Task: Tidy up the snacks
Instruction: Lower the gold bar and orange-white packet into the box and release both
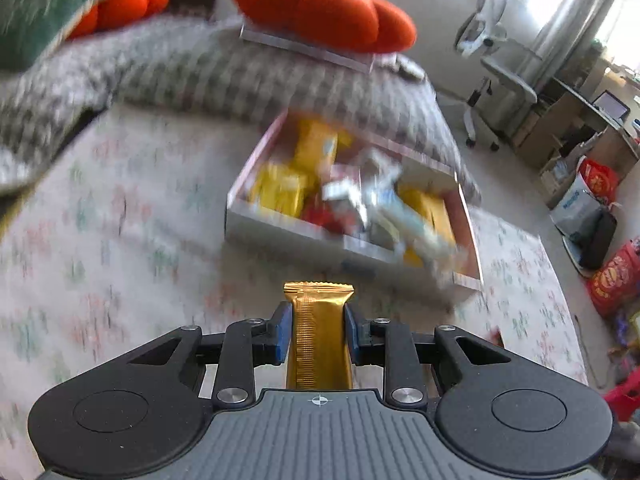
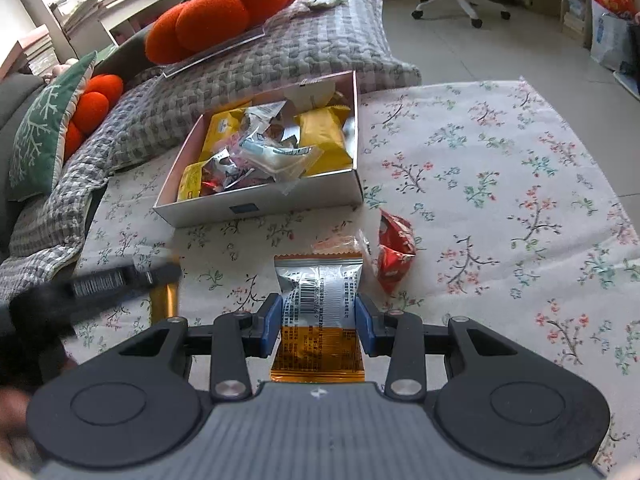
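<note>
The left tool (image 1: pixel 318 330) clamps a gold bar (image 1: pixel 319 320) mid-length (stiff, light, slick foil). The right tool (image 2: pixel 318 320) pinches a crinkly orange packet (image 2: pixel 319 300); soft, so hold its middle.

A flowered cloth (image 2: pixel 480 168) covers the tabletop. An open box (image 2: pixel 264 196) full of snack packs sits on the cloth. Just in front of the box, by its right corner, lie a red snack pack (image 2: pixel 394 254) and a clear pack (image 2: pixel 340 245). A gray checked blanket (image 2: pixel 240 68) lies behind the box.

Gold bar (image 1: pixel 319 332) and orange-silver packet (image 2: pixel 319 312) gripped near snack-filled box (image 2: pixel 264 196).
</note>
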